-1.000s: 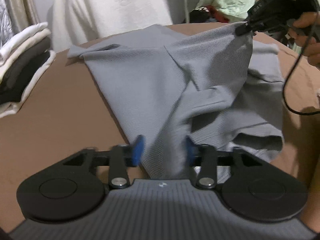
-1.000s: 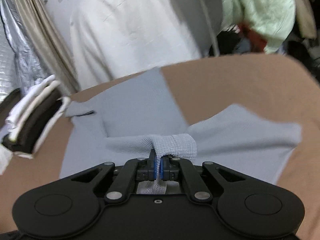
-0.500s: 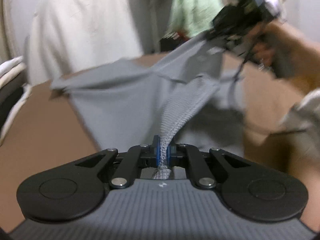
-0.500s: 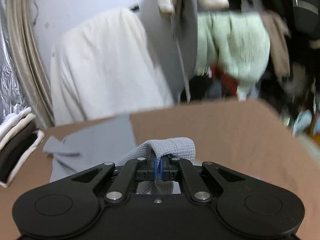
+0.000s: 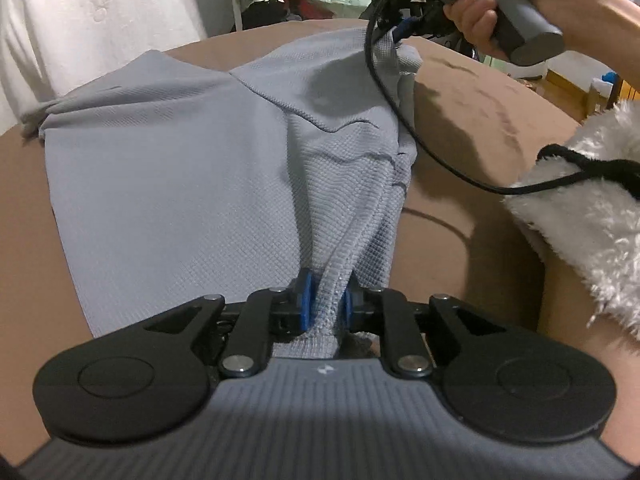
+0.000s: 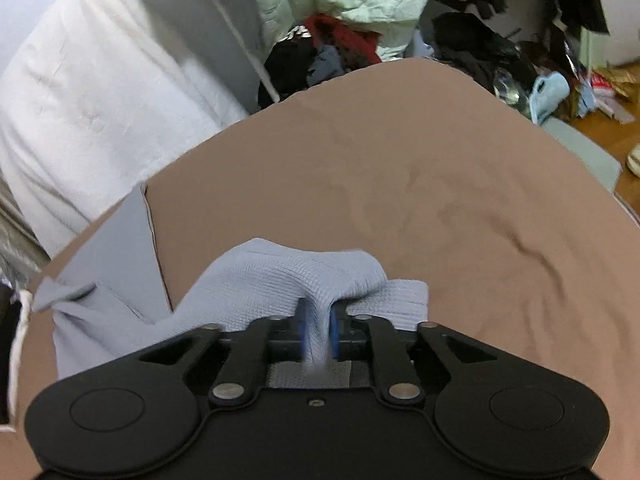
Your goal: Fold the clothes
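A grey knit garment (image 5: pixel 180 168) lies spread on the brown table (image 5: pixel 480 120), its right part doubled over onto the rest. My left gripper (image 5: pixel 326 306) is shut on a bunched near edge of it, which fills the gap between the blue pads. At the far right of the garment, the right gripper (image 5: pixel 400 34) pinches a corner low over the table, held by a person's hand (image 5: pixel 476 12). In the right wrist view, the right gripper (image 6: pixel 319 330) is shut on a hump of the grey garment (image 6: pixel 280 276), which trails off to the left.
A black cable (image 5: pixel 400 112) hangs from the right gripper across the garment's right edge to a fluffy white sleeve (image 5: pixel 580 200). Behind the table stand a white-draped shape (image 6: pixel 80 100) and a heap of clothes (image 6: pixel 360 40). Bare brown table (image 6: pixel 400 180) stretches right.
Both grippers have carried the garment's edge over and down, so the raised cloth now lies low on the table. Each pair of pads stands a little wider apart than half a second ago.
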A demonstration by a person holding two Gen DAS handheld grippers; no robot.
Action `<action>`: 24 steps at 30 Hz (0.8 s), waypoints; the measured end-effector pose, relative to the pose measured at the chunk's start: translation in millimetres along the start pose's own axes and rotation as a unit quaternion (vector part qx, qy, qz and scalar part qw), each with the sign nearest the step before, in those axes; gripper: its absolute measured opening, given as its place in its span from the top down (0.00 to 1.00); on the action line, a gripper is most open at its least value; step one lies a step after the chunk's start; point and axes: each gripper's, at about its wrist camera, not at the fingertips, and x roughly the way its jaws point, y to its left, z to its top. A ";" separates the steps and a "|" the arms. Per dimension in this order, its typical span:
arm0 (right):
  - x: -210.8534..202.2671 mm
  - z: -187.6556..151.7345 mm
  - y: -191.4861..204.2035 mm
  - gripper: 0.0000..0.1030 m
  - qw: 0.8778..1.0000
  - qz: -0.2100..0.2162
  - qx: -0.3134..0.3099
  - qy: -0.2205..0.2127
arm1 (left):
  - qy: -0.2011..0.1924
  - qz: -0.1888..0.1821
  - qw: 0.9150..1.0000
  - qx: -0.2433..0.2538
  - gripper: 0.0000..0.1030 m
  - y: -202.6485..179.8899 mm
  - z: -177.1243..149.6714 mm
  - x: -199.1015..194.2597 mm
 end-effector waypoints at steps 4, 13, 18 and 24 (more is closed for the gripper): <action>-12.7 -5.0 -11.8 0.51 0.996 0.060 0.056 0.020 | 0.000 -0.010 0.999 -0.031 0.82 4.8 3.7 -0.2; -5.3 -20.4 -34.0 0.51 0.988 0.096 0.110 0.056 | -0.013 -0.010 0.999 -0.032 0.78 -0.2 1.6 -0.7; 26.4 -14.8 -22.5 0.56 0.997 0.019 0.058 0.045 | -0.007 -0.012 0.999 -0.029 0.84 0.9 1.6 -0.7; -5.1 -1.0 -14.8 0.96 0.996 0.069 0.001 -0.065 | -0.003 -0.032 0.999 -0.024 0.90 -0.5 5.3 -0.2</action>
